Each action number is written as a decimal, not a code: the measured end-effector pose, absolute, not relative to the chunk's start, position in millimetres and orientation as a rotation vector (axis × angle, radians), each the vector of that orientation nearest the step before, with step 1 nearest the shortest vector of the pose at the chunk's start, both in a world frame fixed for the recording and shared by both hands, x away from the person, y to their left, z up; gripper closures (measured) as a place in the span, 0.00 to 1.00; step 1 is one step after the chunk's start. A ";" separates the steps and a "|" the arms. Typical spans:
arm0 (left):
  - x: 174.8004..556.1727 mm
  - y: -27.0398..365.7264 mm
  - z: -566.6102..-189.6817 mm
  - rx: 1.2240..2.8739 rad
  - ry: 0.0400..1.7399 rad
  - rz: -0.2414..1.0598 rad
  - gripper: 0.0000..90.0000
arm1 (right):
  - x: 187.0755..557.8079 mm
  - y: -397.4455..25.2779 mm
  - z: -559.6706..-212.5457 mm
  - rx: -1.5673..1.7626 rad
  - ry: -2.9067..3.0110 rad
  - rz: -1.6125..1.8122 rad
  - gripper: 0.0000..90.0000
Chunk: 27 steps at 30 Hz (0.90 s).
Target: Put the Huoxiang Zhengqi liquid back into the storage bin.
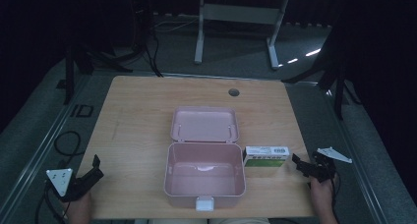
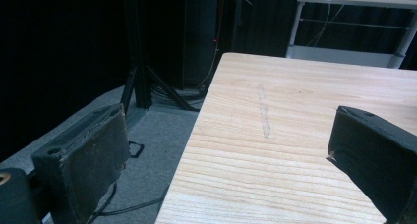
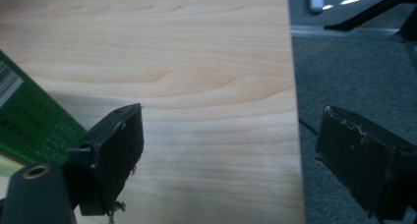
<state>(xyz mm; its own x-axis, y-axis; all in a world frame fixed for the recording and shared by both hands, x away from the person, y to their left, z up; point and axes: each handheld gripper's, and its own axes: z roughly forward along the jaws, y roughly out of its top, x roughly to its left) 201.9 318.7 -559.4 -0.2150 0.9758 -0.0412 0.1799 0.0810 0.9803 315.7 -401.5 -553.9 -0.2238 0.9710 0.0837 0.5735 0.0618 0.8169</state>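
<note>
Two grippers sit at the near corners of a light wooden desk (image 1: 147, 101), each held in a person's hand. The left gripper (image 1: 93, 167) is at the near left edge, a grey three-cornered plate on top, its jaws spread wide and holding nothing; in the left gripper view they frame bare wood and the desk's left edge, with grey carpet floor (image 2: 162, 130) beyond. The right gripper (image 1: 298, 164) is at the near right edge, its jaws also wide apart and empty, pointing left toward a white and green carton (image 1: 265, 156).

That carton lies flat on the desk, just beside the right wall of a pink plastic box (image 1: 205, 175) and near the right gripper without touching it. In the right gripper view, a green corner of the carton (image 3: 29, 121) with a barcode shows to the left of the jaws, outside the gap between them.

The pink box stands in the near middle of the desk, its lid (image 1: 204, 124) thrown back flat on the far side, its white latch (image 1: 204, 203) on the near wall. Its inside looks empty.
</note>
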 end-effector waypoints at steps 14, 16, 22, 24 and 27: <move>202.0 318.6 -559.3 1.200 1.536 1.214 0.03 | 327.4 -402.9 -550.4 1.507 2.149 0.999 0.11; 202.0 319.1 -559.3 1.196 1.539 1.211 0.03 | 326.2 -402.7 -546.7 1.481 2.193 0.978 0.11; 203.1 318.1 -559.3 1.210 1.542 1.210 0.03 | 323.0 -404.8 -536.2 1.391 2.372 0.863 0.11; 202.9 318.2 -559.3 1.207 1.541 1.209 0.03 | 322.1 -406.6 -533.0 1.360 2.424 0.822 0.11; 202.8 318.9 -559.2 1.206 1.543 1.208 0.03 | 321.1 -408.3 -529.0 1.324 2.502 0.765 0.11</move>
<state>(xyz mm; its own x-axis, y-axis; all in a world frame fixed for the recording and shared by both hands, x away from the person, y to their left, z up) 202.8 318.9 -559.2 -0.2092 0.9770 -0.0404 0.1949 0.0821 0.9774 321.1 -408.3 -529.0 -0.5747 0.8164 0.0562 0.7081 0.4617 0.5342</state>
